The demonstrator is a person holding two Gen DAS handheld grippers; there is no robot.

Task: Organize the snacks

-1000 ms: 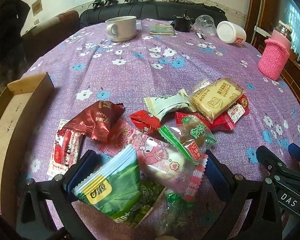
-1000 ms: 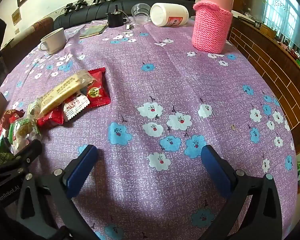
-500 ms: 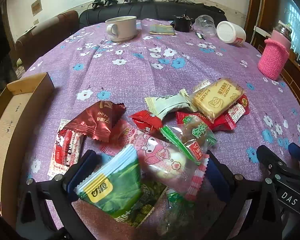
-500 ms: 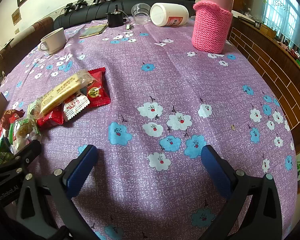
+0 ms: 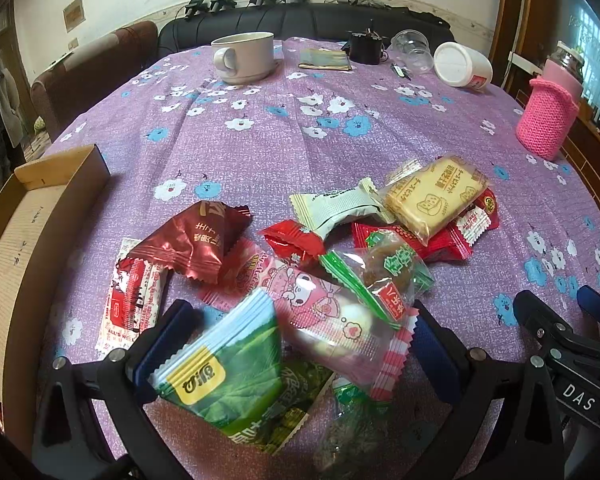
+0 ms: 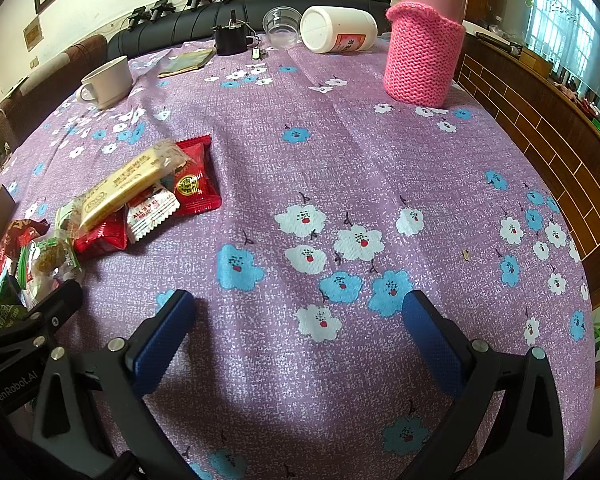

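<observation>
Left of the snack pile (image 5: 340, 264) sits the cardboard box (image 5: 40, 216), open and apparently the drop spot, its near wall just beside the red-white sachet (image 5: 130, 300). Left hand-held gripper (image 5: 300, 344) spread wide, straddling green tea packet (image 5: 224, 372) and pink cartoon packet (image 5: 328, 320) at once; neither pinched yet. Risk: closing now likely grabs both overlapping packets, or the slick film slips out and drags the green candy bag (image 5: 384, 272) lying on the pink one. Green tea packet's long axis runs diagonal, sealed edge pointing up-right away from the box. Yellow biscuit pack (image 5: 436, 200) farthest from the box, long axis diagonal too, resting on red packets. Right hand-held gripper (image 6: 296, 332) spread, nothing between the fingers, over bare counter (image 6: 340, 160) right of the pile.
</observation>
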